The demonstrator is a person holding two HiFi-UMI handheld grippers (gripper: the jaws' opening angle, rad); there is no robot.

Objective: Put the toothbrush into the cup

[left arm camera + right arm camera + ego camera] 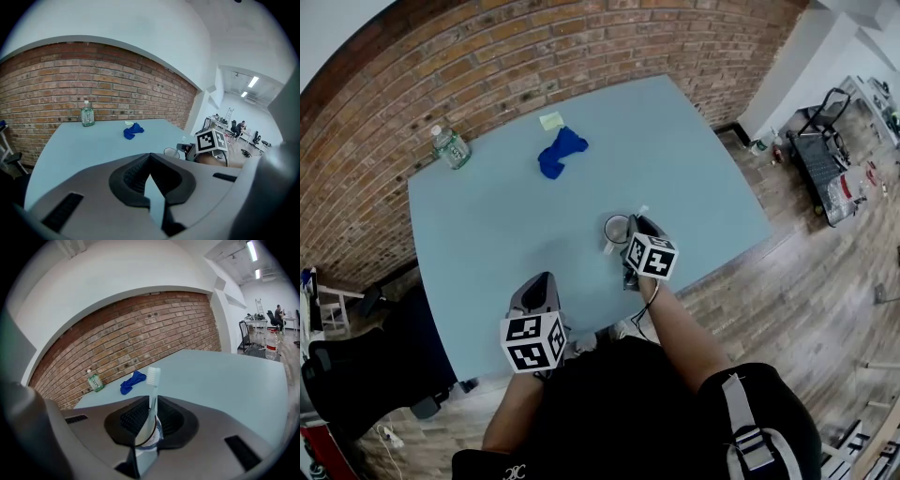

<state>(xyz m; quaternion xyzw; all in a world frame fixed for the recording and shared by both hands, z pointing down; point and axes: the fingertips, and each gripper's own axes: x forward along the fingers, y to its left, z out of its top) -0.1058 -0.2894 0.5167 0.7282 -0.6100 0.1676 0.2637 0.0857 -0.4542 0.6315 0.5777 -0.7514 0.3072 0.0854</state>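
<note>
Right gripper view: the right gripper (pixel 150 404) pinches the toothbrush (pixel 153 378) upright over the cup (pixel 147 446), likely to drop it in; the left gripper (pixel 150 161) idles, closed, empty.

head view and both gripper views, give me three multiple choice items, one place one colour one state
1. Where does the bottle stand on the table?
A. at the far left corner, by the brick wall
B. in the middle
C. at the near right corner

2. What colour is the crumpled cloth?
A. red
B. blue
C. white

3. How is the right gripper?
A. open, empty
B. shut on the toothbrush
C. shut on the cloth

Answers:
1 A: the head view shows it at that corner.
2 B: it is blue in every view.
3 B: the right gripper view shows the jaws closed on the handle, bristles up.
</note>
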